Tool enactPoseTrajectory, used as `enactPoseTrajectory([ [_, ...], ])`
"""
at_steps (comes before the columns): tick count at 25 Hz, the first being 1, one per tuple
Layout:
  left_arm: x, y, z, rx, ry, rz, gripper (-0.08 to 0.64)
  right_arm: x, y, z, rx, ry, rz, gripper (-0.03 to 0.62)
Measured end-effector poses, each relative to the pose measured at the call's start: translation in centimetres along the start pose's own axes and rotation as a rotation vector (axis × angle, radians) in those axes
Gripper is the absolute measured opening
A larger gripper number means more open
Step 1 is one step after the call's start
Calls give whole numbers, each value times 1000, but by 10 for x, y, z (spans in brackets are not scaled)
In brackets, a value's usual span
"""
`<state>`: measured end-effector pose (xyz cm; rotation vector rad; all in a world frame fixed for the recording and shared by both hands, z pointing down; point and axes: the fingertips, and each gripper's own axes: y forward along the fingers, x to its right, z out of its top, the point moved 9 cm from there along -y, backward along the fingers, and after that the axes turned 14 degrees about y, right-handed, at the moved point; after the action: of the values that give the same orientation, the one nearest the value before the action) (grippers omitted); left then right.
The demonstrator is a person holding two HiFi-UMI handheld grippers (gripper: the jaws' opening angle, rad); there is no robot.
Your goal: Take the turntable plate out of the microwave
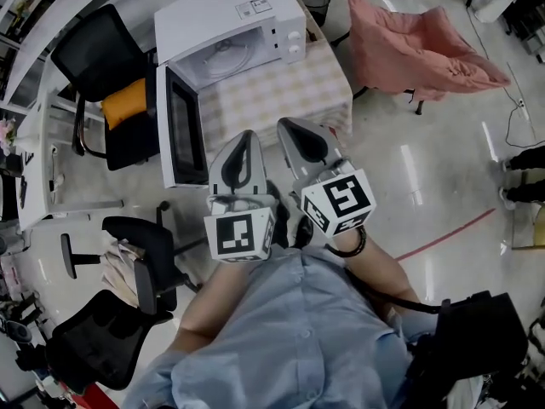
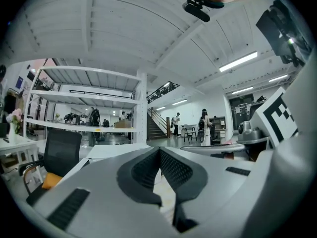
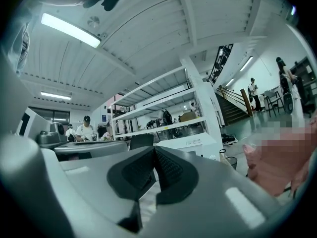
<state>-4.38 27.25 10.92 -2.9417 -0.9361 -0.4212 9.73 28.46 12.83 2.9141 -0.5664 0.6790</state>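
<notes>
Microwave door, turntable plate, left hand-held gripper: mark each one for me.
Microwave door (image 1: 181,128): head view, on its dark window.
Turntable plate (image 1: 226,60): head view, on the glass inside the cavity.
Left hand-held gripper (image 1: 247,135): head view, at its closed fingertips.

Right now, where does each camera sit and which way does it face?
Head view: on the person's head, looking steeply down at the open microwave; shows left gripper, right gripper and shirt.
Left gripper view: rides the left gripper, looks out along its shut jaws at shelving and staircase; the right gripper's marker cube shows at the right.
Right gripper view: rides the right gripper, looks along its shut jaws past the microwave.
Shared: both gripper views catch the shelving and staircase.
</notes>
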Motion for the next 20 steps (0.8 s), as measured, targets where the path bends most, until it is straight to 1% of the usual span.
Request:
enactPoseTrajectory([
  [5,-26,23,-14,-8,-20,5,5,7,35,-5,-29,7,-10,0],
  [13,-67,59,-38,-39,-76,37,4,15,96,-9,-93,-5,3,0],
  [20,-115,98,-55,-27,-122,71,5,22,160,-9,-136,-40,6,0],
])
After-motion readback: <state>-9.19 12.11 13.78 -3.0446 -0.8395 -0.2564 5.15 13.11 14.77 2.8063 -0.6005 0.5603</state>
